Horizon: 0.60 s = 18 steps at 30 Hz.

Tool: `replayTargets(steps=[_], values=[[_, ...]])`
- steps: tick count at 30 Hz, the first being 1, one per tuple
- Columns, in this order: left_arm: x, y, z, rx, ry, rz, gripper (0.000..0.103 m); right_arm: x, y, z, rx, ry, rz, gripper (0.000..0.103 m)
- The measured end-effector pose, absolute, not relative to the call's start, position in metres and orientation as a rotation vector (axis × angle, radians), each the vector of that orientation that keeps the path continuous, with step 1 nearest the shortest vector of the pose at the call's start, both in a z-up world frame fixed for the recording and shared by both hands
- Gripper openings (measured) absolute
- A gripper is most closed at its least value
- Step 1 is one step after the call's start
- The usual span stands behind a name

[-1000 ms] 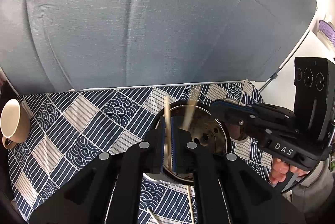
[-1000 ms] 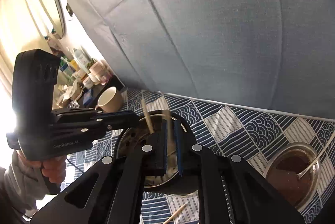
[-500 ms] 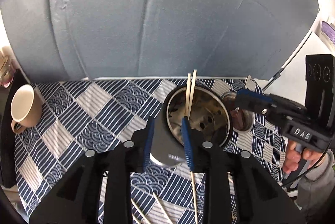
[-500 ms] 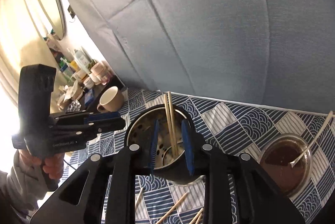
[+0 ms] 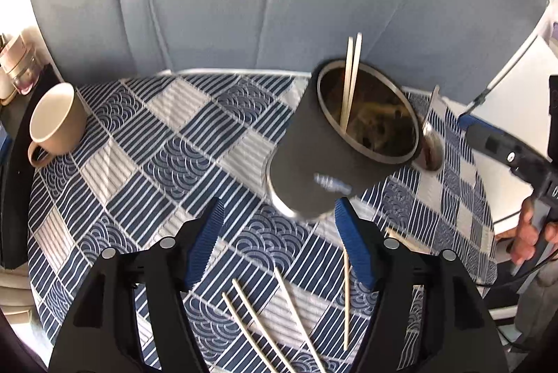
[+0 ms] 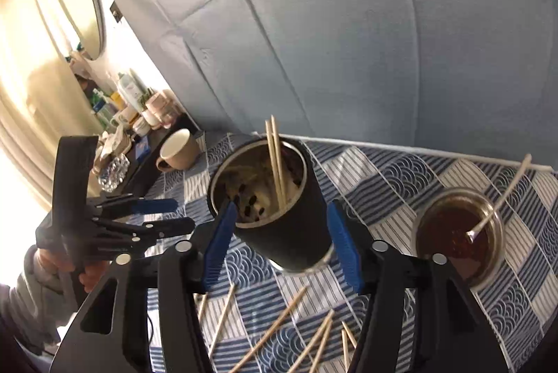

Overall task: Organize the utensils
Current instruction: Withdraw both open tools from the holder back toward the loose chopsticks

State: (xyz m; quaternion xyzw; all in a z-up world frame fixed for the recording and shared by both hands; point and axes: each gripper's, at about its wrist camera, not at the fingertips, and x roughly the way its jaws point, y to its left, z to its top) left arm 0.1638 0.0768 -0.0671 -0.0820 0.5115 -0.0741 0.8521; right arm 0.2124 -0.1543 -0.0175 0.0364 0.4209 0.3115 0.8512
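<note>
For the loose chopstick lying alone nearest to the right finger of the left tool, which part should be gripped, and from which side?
Probably grip the lone chopstick near its middle, coming down from above with the left tool, whose jaws are opening with nothing between them. It lies flat on the tablecloth, pointing toward the holder, so the pads should close across its thin width. Its neighbours lie apart, leaving room.

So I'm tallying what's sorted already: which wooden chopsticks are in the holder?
Only the upright pair of pale wooden chopsticks inside the black cylindrical metal-lined holder; the other loose chopsticks lie flat on the blue patterned tablecloth.
</note>
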Motion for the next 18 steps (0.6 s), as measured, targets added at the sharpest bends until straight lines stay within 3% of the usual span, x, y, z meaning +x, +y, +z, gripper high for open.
replayTargets(steps=[18], values=[[0.128, 0.066, -0.137, -0.127, 1.276, -0.120, 0.072, 0.164, -0.180, -0.093, -0.055, 1.110, 0.611, 0.054]])
